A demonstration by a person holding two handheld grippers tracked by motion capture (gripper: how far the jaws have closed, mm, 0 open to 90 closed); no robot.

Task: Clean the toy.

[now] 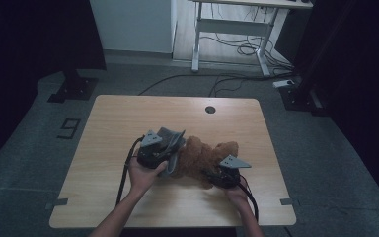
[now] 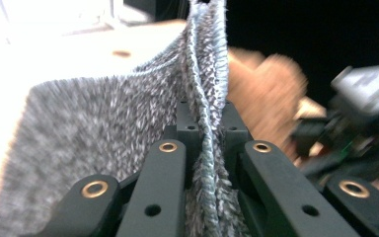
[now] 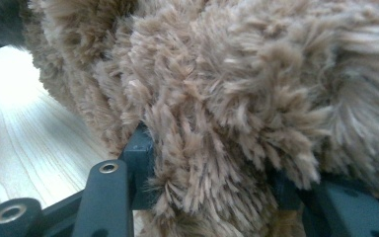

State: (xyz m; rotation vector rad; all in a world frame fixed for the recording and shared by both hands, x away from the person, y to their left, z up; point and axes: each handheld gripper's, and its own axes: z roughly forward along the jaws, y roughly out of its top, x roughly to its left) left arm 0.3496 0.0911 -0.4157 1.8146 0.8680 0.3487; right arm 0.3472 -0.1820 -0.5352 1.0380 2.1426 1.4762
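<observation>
Pinching grey cloth [image 2: 205, 74] beside plush bear [image 1: 202, 155]

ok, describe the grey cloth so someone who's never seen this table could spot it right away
On the wooden table, look near the front middle, where a brown plush bear lies. The grey cloth lies against the bear's left side, pinched in the left claw. It is the one grey, knitted-looking piece there; the bear beside it is shaggy and brown.

left gripper [image 2: 208, 123]: jaws closed tight on a fold of grey knitted cloth [image 2: 103, 138] | behind: brown plush toy [image 2: 261, 94], blurred | right edge: other gripper [image 2: 360, 123] | far left: table [image 2: 79, 49], overexposed
</observation>
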